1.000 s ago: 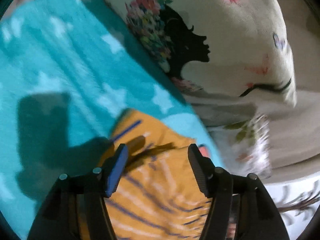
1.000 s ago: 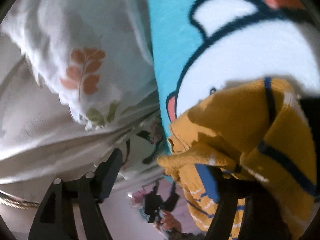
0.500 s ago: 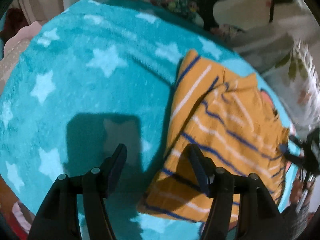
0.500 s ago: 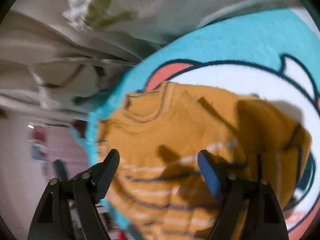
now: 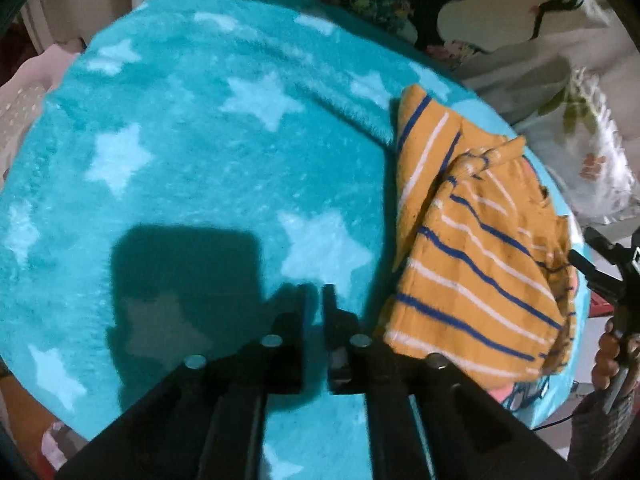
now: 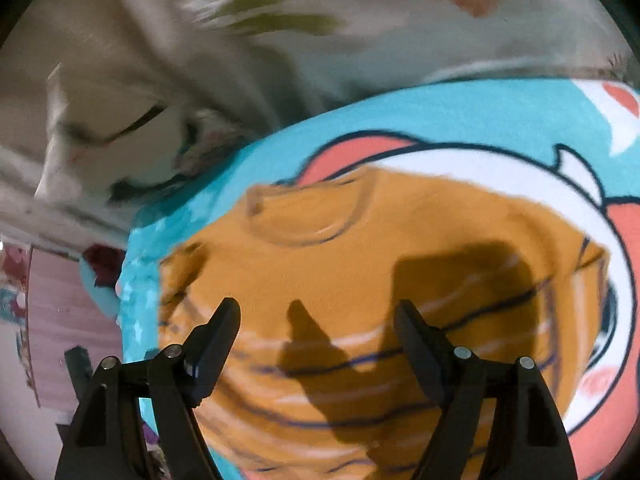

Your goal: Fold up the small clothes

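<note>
No legible text, labels, brands or nos. showing in either wrist view. Showing prints only, no lettering: white stars and a cartoon figure on teal blanket, stripes on yellow garment, a silhouette and flowers on pale bedding. Right wrist view blurring; nothing readable.

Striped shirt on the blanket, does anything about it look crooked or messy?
Yes. The shirt lies rumpled at the blanket's right edge, one flap tilted up and the collar bunched, not folded flat. Neither gripper holds it.
</note>
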The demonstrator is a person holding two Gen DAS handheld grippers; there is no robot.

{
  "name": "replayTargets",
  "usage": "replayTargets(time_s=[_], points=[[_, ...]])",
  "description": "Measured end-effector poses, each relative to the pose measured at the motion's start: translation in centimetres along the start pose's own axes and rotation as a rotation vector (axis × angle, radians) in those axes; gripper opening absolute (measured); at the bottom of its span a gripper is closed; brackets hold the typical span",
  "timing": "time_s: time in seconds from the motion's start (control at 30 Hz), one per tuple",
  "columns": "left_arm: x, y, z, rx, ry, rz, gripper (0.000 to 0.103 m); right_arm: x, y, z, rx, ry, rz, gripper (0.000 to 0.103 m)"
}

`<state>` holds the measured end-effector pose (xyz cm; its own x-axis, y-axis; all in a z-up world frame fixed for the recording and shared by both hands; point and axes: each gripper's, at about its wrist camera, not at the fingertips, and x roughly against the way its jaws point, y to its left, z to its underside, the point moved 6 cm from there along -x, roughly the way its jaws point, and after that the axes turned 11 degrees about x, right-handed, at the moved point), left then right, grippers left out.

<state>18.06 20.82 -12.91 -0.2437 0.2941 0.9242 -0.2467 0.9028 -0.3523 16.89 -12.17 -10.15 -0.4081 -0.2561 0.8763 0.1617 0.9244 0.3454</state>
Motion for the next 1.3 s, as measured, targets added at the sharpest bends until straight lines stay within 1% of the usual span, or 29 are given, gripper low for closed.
replayTargets(time_s=[0.03,0.07,0.13,0.2,0.23,0.3,0.37,0.47,0.5,0.53,0.57,0.6,0.63,0.67,0.7,0.73,0.9,0.97,1.03,1.07,1.1,1.13,1.2,1.27,1.3], points=[[0.8,0.3,-0.1,-0.004,-0.012,0.015,0.030,-0.7,2.2,0.3,0.037,0.009,0.001,0.084],[1.4,0.7,-0.1,-0.006,-0.022,0.022,0.043,-1.3,3.7,0.5,0.065,0.020,0.000,0.084],[2.7,1.6,-0.2,-0.024,-0.041,0.031,0.045,-3.3,7.4,0.9,0.115,0.051,-0.014,0.084],[3.4,2.4,-0.3,-0.037,-0.045,0.020,0.045,-5.4,10.8,1.4,0.154,0.080,-0.035,0.084],[3.9,3.1,-0.5,-0.039,-0.052,0.010,0.045,-6.8,13.1,1.6,0.187,0.092,-0.043,0.084],[4.5,4.0,-0.4,-0.037,-0.058,0.010,0.046,-8.8,16.0,1.9,0.233,0.115,-0.034,0.084],[4.9,5.2,-0.5,-0.021,-0.057,0.012,0.046,-11.0,18.1,2.1,0.274,0.145,0.003,0.084],[4.8,6.9,-0.7,0.022,-0.046,0.026,0.046,-14.0,20.2,2.2,0.360,0.179,0.144,0.084],[5.0,7.7,-0.7,0.034,-0.040,0.032,0.046,-15.0,20.8,2.2,0.408,0.191,0.226,0.083],[5.3,8.4,-0.6,0.043,-0.036,0.035,0.046,-15.5,20.9,2.2,0.432,0.199,0.276,0.083],[5.3,8.7,-0.6,0.050,-0.036,0.039,0.046,-16.1,21.1,2.3,0.462,0.205,0.347,0.083],[5.5,9.2,-0.6,0.056,-0.036,0.042,0.046,-16.5,21.0,2.3,0.480,0.207,0.400,0.079],[5.7,9.7,-0.5,0.060,-0.037,0.044,0.046,-16.6,20.8,2.4,0.492,0.202,0.473,0.068],[5.6,9.7,-0.5,0.064,-0.037,0.045,0.047,-16.5,20.5,2.5,0.489,0.195,0.508,0.063],[5.7,10.0,-0.5,0.068,-0.037,0.049,0.047,-16.4,20.2,2.6,0.483,0.186,0.535,0.054],[5.6,10.1,-0.4,0.072,-0.036,0.053,0.048,-16.3,20.0,2.7,0.483,0.182,0.552,0.050],[4.9,10.5,-0.2,0.101,-0.007,0.079,0.049,-17.2,20.7,3.3,0.568,0.183,0.687,0.049],[4.9,10.4,0.0,0.104,-0.002,0.089,0.049,-17.0,20.5,3.4,0.562,0.178,0.674,0.043],[4.9,10.0,0.2,0.097,-0.005,0.089,0.049,-17.1,20.5,3.3,0.550,0.171,0.631,0.028],[5.0,9.6,0.4,0.090,-0.009,0.086,0.049,-16.8,20.3,3.2,0.541,0.163,0.604,0.025],[5.0,9.4,0.4,0.087,-0.011,0.083,0.050,-16.7,20.4,3.0,0.522,0.156,0.574,0.017],[5.0,9.1,0.5,0.085,-0.012,0.080,0.051,-15.9,19.8,2.6,0.478,0.142,0.509,0.015],[5.0,8.3,0.7,0.084,-0.009,0.074,0.052,-14.3,18.5,2.0,0.405,0.125,0.412,0.013],[4.8,7.1,0.9,0.082,0.000,0.071,0.052,-12.9,17.9,1.2,0.358,0.098,0.331,0.013],[4.7,6.4,1.1,0.078,0.001,0.069,0.052,-11.8,17.4,0.7,0.352,0.074,0.310,0.013]])
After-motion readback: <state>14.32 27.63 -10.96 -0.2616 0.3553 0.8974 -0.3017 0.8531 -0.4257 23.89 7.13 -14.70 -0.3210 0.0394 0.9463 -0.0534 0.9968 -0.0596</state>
